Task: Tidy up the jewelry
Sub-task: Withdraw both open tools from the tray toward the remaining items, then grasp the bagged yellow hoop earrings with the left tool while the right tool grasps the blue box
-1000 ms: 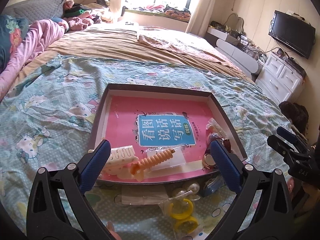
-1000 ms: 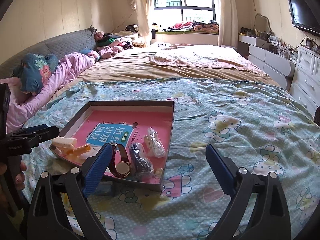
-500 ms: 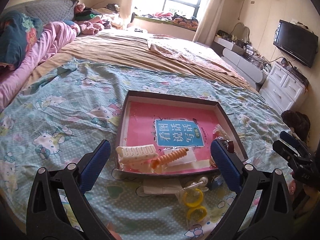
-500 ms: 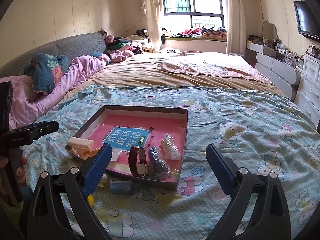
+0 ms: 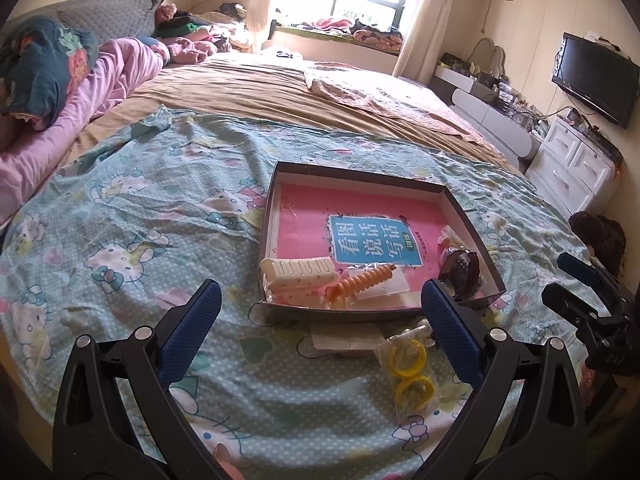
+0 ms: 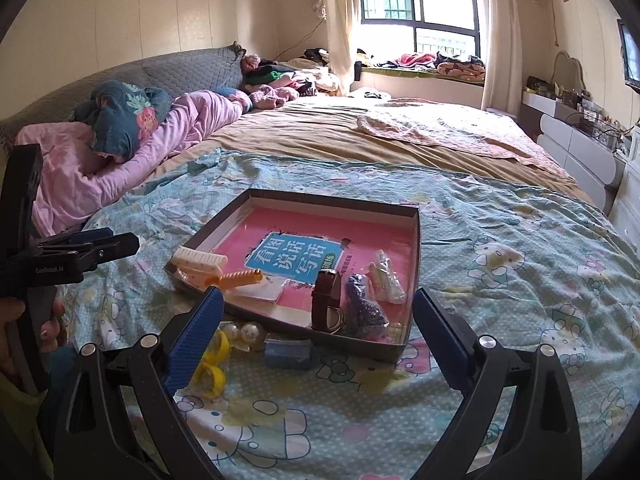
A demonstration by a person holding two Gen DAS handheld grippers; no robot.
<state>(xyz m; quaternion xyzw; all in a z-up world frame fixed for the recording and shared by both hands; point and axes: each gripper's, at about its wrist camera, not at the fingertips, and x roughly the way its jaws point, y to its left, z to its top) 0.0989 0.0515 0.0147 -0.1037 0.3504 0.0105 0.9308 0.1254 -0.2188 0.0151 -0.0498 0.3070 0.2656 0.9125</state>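
Grippers, left gripper and right gripper, have pulled back, fingers wide apart, empty. Box sits ahead of them; yellow rings wait between the left fingers, not packed.

Both claws — left and right — have backed away from the tray (gaping, empty).

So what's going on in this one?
A person holds a gripper in each hand above a bed, sorting jewelry into a shallow box. Both the left gripper and the right gripper are open and hold nothing. In the box lie a white clip, an orange clip, a watch, a dark bead bag and a small packet. Yellow rings, pearls and a blue block lie on the blanket outside it.
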